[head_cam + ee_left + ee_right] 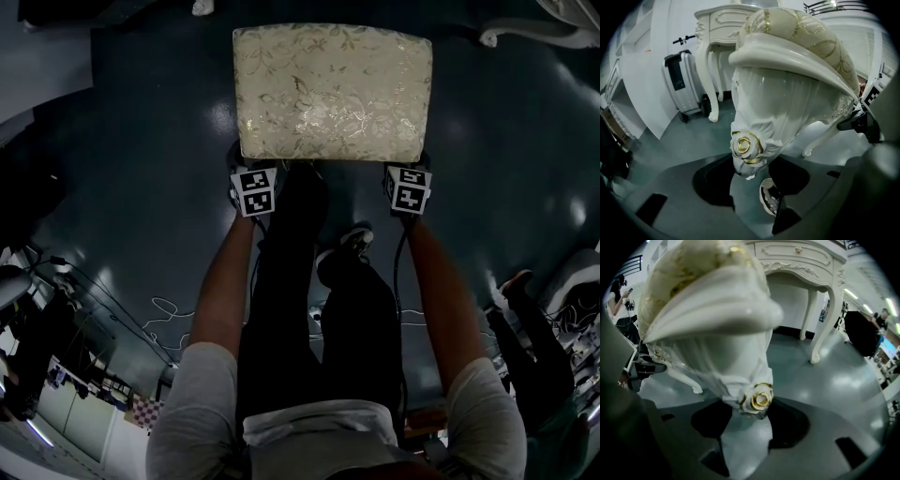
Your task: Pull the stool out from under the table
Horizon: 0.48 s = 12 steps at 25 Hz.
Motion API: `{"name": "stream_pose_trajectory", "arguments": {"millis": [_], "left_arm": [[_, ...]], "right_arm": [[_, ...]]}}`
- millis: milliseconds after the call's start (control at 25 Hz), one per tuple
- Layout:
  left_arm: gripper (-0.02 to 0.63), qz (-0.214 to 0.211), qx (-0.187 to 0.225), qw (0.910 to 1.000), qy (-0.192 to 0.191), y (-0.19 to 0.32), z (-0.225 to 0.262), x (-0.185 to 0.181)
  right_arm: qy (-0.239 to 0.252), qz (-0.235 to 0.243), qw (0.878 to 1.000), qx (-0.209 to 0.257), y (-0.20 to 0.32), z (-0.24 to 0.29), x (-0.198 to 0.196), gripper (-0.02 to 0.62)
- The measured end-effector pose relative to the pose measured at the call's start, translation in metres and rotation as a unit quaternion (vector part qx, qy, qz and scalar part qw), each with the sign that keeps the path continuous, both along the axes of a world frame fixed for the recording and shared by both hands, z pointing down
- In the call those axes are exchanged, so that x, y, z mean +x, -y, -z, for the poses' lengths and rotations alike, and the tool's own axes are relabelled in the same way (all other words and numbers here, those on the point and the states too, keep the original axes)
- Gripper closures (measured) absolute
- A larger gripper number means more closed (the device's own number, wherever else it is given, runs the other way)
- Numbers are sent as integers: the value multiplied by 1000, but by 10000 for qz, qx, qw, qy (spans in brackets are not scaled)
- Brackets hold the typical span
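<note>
Head view: one stool (pixel 333 91) on the floor (pixel 141 141), with the left gripper (pixel 248 178) and right gripper (pixel 410 180) at its two near corners. Left gripper view: the jaws pinch one rose-carved leg (pixel 749 140), and one white table (pixel 723 21) stands behind. Right gripper view: the jaws pinch the second leg (pixel 750 390).

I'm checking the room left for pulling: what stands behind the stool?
Behind the stool stands the white carved table, apart from it, with a silver suitcase beside the table's leg. The stool's seat covers much of the table and the floor under it.
</note>
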<state>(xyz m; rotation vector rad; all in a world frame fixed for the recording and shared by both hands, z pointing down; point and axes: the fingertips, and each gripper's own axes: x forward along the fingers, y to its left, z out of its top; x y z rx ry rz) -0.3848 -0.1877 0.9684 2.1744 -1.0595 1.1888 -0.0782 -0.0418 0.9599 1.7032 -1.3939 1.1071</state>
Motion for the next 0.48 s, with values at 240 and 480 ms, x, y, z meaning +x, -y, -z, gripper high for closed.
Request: {"name": "stream_pose_trajectory", "arguments": {"millis": [240, 480], "left_arm": [[371, 32, -90, 9999, 70, -2, 4, 1], [371, 31, -192, 9998, 103, -6, 8, 2]], "right_arm": [[36, 40, 9999, -140, -1, 2, 0, 344], [29, 113, 9997, -194, -2, 8, 4, 344]]}}
